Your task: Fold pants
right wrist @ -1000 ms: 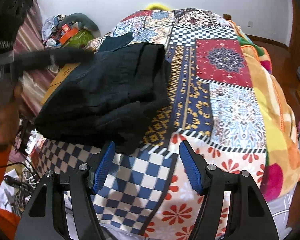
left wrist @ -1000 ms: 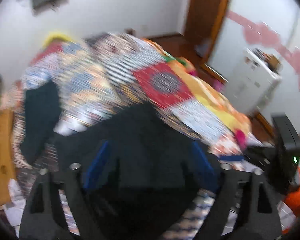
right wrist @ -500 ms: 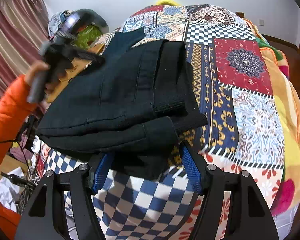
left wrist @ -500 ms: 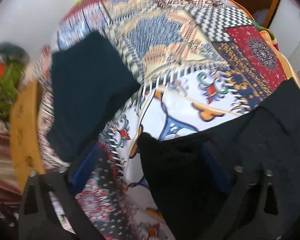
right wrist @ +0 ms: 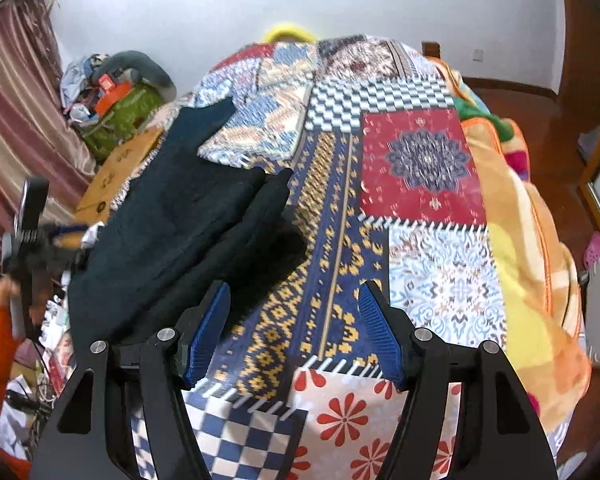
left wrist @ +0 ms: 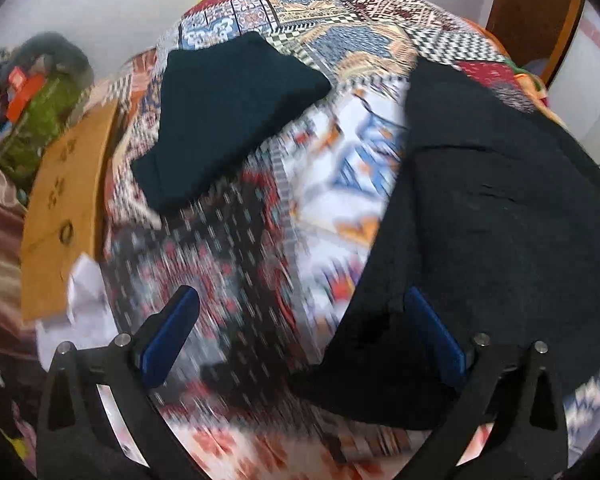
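Folded black pants (left wrist: pixel 492 216) lie on the patchwork bedspread (left wrist: pixel 236 264), filling the right of the left wrist view. They also show in the right wrist view (right wrist: pixel 188 240) at left centre. My left gripper (left wrist: pixel 300 336) is open and empty, its right finger beside the pants' near edge. My right gripper (right wrist: pixel 294 332) is open and empty, hovering over the bedspread (right wrist: pixel 420 168) just right of the pants. The left gripper also shows at the far left of the right wrist view (right wrist: pixel 32 236), held by an orange-sleeved hand.
A dark teal folded garment (left wrist: pixel 224 116) lies farther back on the bed. A brown cardboard box (left wrist: pixel 68 208) and a green bag (left wrist: pixel 40 120) stand beside the bed on the left. An orange blanket (right wrist: pixel 532 248) hangs over the bed's right side.
The left gripper has let go of the pants and drawn back to the left. The pants now lie flat on the bed. The right gripper has moved forward beside them.
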Demonstrator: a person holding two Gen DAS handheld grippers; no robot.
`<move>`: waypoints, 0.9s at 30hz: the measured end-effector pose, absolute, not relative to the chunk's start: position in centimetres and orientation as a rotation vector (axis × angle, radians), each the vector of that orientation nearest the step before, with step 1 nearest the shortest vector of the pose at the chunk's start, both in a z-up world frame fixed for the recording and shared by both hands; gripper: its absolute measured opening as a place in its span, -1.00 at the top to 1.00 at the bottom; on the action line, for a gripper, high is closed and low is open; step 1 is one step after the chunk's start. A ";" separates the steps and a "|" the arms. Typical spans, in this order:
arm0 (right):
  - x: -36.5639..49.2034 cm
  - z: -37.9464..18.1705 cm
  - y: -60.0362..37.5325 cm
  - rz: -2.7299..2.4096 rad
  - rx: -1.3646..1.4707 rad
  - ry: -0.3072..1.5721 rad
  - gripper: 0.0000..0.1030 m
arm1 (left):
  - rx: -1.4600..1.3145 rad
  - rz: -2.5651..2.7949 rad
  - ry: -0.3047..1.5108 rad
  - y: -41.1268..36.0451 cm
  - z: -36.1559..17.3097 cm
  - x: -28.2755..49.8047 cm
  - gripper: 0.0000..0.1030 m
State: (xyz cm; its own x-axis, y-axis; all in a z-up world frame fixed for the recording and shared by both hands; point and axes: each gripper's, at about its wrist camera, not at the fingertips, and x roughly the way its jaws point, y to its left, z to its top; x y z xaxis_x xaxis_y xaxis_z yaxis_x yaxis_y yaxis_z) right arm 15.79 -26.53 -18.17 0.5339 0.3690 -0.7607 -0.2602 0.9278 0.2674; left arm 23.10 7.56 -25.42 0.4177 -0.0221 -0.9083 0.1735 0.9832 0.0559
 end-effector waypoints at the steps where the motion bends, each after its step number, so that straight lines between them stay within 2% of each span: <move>1: 15.8 -17.8 -26.2 0.386 0.120 0.926 -0.22 | 0.128 -0.122 1.127 7.5 -25.4 22.1 -1.00; 7: 14.7 -17.4 -23.2 0.474 0.046 0.880 -0.18 | 0.007 -0.055 1.067 8.2 -25.4 19.4 -1.00; 10: 14.6 -18.9 -22.3 0.494 -0.015 0.921 0.15 | -0.015 -0.052 1.053 8.9 -25.4 18.8 -1.00; 11: 14.7 -19.7 -22.3 0.493 -0.024 0.946 0.17 | -0.013 -0.048 1.049 9.0 -25.3 18.6 -1.00; 16: 14.9 -21.0 -23.5 0.432 -0.054 0.991 0.16 | 0.133 0.048 1.028 9.4 -24.2 18.1 -0.98; 21: 15.4 -18.8 -24.9 0.408 -0.004 0.945 0.16 | 0.076 -0.011 0.975 10.7 -21.4 19.2 -0.98; 27: 18.2 -16.2 -23.5 0.444 0.012 0.866 0.16 | 0.044 -0.117 0.896 8.6 -18.1 23.1 -0.98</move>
State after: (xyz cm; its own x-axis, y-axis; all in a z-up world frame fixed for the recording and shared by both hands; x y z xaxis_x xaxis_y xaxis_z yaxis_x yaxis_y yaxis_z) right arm 18.16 -23.46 -16.21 0.5623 0.3821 -0.7334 -0.3724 0.9088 0.1879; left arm 23.05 8.62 -18.06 0.6186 -0.0829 -0.7813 0.1197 0.9928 -0.0106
